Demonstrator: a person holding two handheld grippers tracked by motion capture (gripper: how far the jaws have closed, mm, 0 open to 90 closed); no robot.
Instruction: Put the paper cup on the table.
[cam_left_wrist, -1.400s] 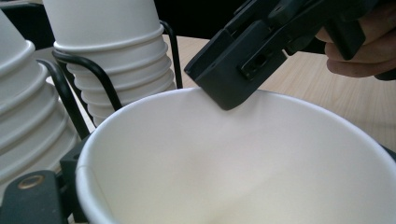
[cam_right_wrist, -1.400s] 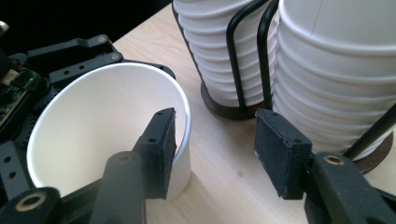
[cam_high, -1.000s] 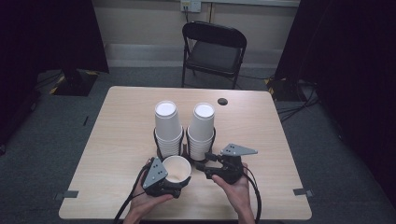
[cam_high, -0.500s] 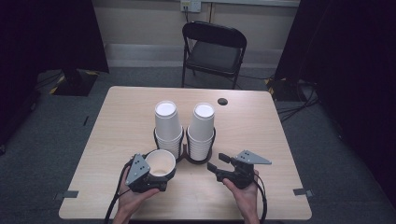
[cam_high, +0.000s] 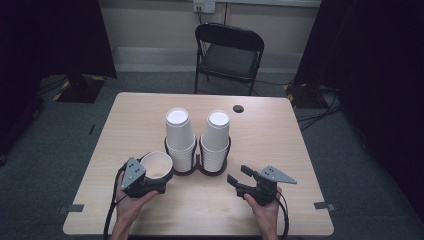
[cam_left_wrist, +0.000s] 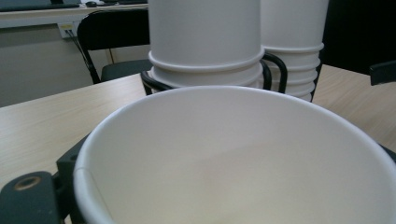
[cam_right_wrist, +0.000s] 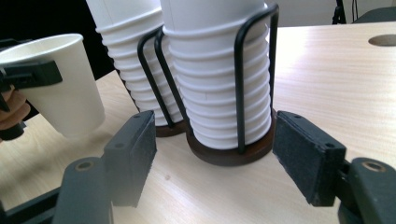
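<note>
**benchwatcher:** So what's the setup? Surface, room?

**cupstack_fan:** Light wood-grain table (cam_high: 280, 145), with a small dark round hole (cam_high: 238, 108) near its far edge. Grey carpet all round, black curtains on both sides, pale wall at the back, and a black folding chair (cam_high: 227, 55) pushed up just beyond the far edge. Mid-table sits a black wire cup holder (cam_high: 199, 162) with two tall stacks of white paper cups (cam_high: 179, 137) in it, side by side.

**benchwatcher:** And the grippers?

**cupstack_fan:** Left gripper (cam_high: 142, 180) is near the front-left, jaws pinching a single white paper cup (cam_high: 156, 166) by its wall, I think; its own view is mostly cup, so the contact is hard to see. The cup is upright, open end up, just left of the holder, seemingly a little off the table. Right gripper (cam_high: 240, 176) is near the front-right, jaws spread wide with nothing between them, pointing at the right-hand stack.

**benchwatcher:** Room to move?

**cupstack_fan:** Plenty. Bare tabletop left and right of the holder and along the near edge between the hands.
</note>
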